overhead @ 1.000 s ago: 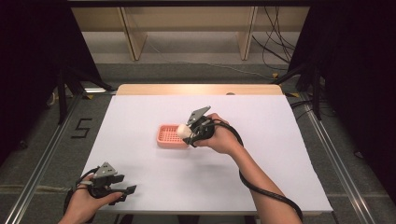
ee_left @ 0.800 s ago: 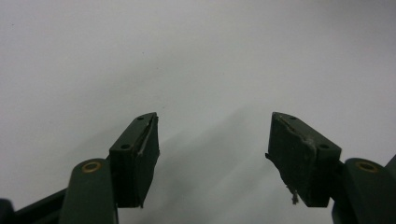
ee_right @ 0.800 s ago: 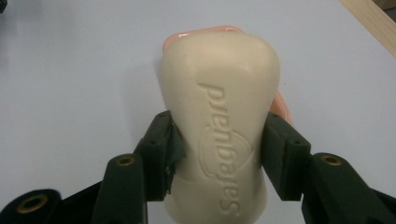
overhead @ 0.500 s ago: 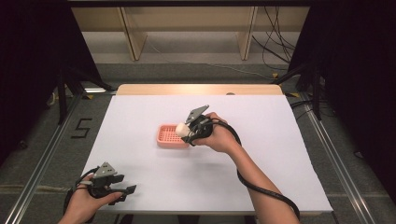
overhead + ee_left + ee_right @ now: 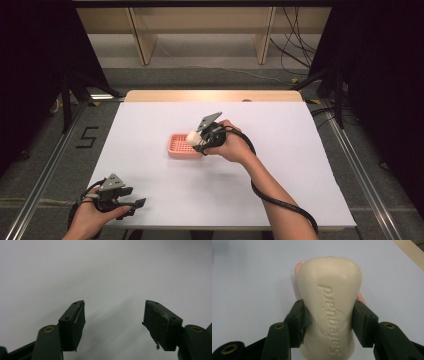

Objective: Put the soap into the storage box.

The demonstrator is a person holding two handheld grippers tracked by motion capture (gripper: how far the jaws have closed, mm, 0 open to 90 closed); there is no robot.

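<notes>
Right gripper (image 5: 196, 141) clamped mid-table, arm extended; left gripper (image 5: 134, 205) agape near front edge.

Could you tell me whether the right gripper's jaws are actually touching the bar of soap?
Touching. The right gripper view shows the right gripper with both jaws pressed against the sides of the soap bar, no gap on either side.

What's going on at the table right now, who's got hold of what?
The person's right claw is shut on a cream-coloured bar of soap embossed "Safeguard", holding it over the pink plastic slotted soap dish in the middle of the white table. The left claw is open with nothing between its jaws, held low near the table's front left corner.
</notes>
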